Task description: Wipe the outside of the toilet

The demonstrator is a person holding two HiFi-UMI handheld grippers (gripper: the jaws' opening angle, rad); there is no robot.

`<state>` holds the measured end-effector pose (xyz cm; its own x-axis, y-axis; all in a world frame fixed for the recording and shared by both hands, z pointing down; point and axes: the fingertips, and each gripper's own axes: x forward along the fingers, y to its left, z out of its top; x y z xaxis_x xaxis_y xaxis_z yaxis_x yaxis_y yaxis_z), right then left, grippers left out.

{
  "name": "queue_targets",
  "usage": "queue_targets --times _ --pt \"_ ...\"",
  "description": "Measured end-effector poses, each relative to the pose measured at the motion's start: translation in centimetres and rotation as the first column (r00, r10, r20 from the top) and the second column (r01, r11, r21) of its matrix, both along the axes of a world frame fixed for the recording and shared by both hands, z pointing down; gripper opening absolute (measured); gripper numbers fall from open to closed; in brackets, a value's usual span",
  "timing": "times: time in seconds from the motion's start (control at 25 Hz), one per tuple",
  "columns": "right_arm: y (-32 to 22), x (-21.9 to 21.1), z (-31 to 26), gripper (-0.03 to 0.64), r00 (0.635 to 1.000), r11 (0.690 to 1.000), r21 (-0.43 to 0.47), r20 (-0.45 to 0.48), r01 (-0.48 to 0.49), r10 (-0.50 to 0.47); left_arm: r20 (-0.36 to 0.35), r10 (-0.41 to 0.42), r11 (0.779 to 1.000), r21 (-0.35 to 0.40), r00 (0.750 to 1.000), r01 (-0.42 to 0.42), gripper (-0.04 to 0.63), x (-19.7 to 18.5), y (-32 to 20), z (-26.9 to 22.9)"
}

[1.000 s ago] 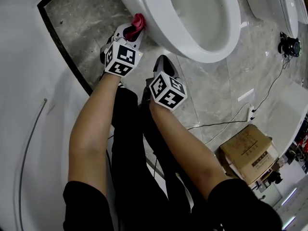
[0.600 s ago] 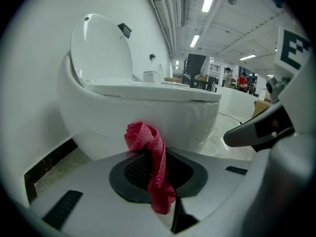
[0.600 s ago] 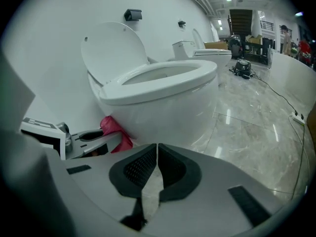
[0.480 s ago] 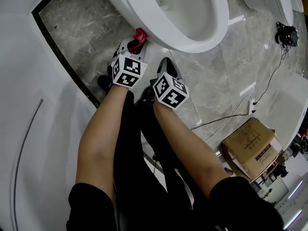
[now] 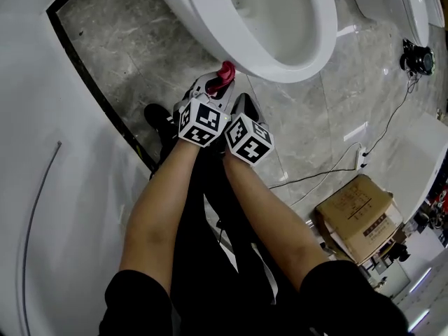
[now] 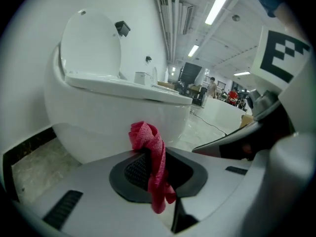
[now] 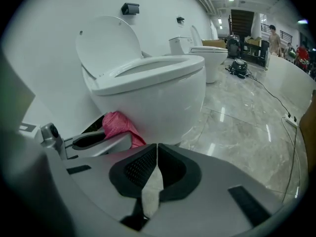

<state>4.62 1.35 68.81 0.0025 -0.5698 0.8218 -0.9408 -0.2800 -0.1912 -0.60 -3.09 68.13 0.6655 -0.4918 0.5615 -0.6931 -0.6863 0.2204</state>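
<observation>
Just ahead of the left hand-held gripper point(image 5: 215, 84), clenched on a bunched red cloth point(image 5: 226, 71) evidently for wiping, curved the toilet bowl point(image 5: 203, 26); the right hand-held gripper point(image 5: 241, 106) sat closed and empty alongside.

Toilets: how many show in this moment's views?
2. One toilet fills the head view's top centre, its lid up; a second toilet sits at that view's top right edge. More may lie outside the frame.
</observation>
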Motion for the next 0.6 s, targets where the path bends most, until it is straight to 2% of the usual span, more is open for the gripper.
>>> queue_targets --times 0.12,0.32,0.44,0.6 --pt "-0.6 -1.8 -0.2 0.037 1.000 1.000 -0.004 0.009 0.027 -0.027 -0.001 -0.089 0.995 -0.038 0.996 0.088 0.064 -3.8 -0.6 0.6" --pt "-3.9 -7.8 -0.3 0.037 0.994 0.995 0.012 0.031 0.104 -0.104 0.041 -0.208 0.977 -0.036 0.977 0.209 0.064 -14.0 -5.9 1.2" --pt "-7.3 -13.3 -0.3 0.037 0.990 0.992 0.040 0.061 0.122 -0.125 0.063 -0.217 0.976 -0.002 0.974 0.217 0.064 -20.0 -11.0 0.9" --pt "-13.1 -20.2 -0.9 0.037 0.986 0.988 0.099 0.111 0.116 -0.127 0.111 -0.179 0.983 0.069 0.977 0.172 0.064 -25.2 -18.4 0.2"
